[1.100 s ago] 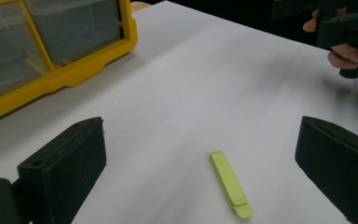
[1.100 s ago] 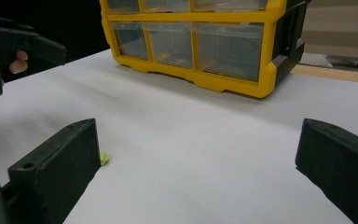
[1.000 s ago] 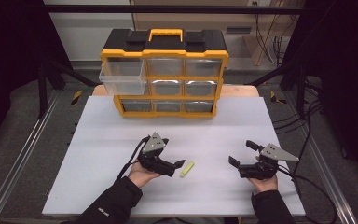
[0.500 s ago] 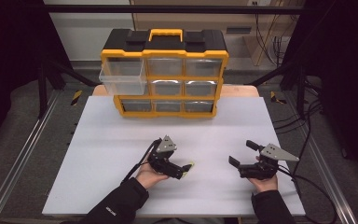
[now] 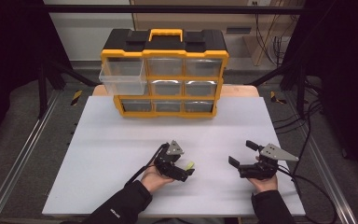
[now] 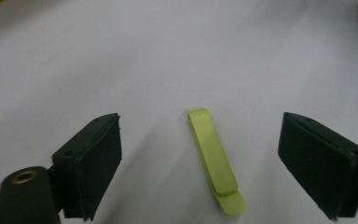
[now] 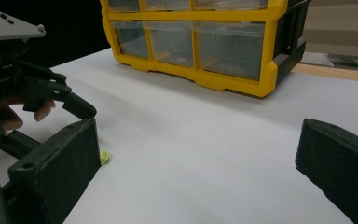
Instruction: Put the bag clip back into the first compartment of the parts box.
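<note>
A: Where is the lime-green clip [image 6: 216,161] seen?

B: It is found lying flat on the white worktop [image 5: 121,140], toward the near edge and a little left of the middle. In the left gripper view it is framed between the two black jaws, untouched by either pad.

A: How is the left gripper [image 5: 186,168] noted?

B: It is lowered over the clip, jaws wide on both sides of it; they have just been closing somewhat, yet a gap is seen on each side of the clip.

A: And the right gripper [image 5: 240,154]?

B: It is held near the worktop's near right corner, well apart from the clip, jaws spread wide, nothing between them.

A: Anything else logged?

B: A yellow drawer organiser [image 5: 164,74] is set at the far edge, its top-left drawer [image 5: 121,78] pulled out
</note>
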A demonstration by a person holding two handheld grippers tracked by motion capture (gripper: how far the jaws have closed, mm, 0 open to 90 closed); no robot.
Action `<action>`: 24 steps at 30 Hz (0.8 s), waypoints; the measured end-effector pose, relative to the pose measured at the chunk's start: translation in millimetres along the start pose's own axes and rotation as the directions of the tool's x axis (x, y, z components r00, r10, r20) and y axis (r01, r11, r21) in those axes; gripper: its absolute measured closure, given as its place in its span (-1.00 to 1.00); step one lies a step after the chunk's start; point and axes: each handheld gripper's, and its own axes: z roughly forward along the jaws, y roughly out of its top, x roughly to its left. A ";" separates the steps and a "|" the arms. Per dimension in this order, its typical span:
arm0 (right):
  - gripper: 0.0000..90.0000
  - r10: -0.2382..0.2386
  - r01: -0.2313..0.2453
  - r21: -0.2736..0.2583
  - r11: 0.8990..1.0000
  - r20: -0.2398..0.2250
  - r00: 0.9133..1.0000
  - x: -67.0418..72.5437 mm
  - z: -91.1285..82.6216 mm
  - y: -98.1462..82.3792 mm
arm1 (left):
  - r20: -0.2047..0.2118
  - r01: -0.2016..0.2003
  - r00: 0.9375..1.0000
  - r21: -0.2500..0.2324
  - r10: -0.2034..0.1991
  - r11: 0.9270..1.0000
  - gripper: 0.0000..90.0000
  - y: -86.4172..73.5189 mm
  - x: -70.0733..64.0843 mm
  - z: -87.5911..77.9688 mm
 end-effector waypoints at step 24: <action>-0.99 -0.005 0.005 0.005 1.000 -0.002 1.000 -0.3 0.9 -0.5 | -0.012 -0.005 1.000 0.085 0.007 0.996 0.28 0.3 -12.0 13.1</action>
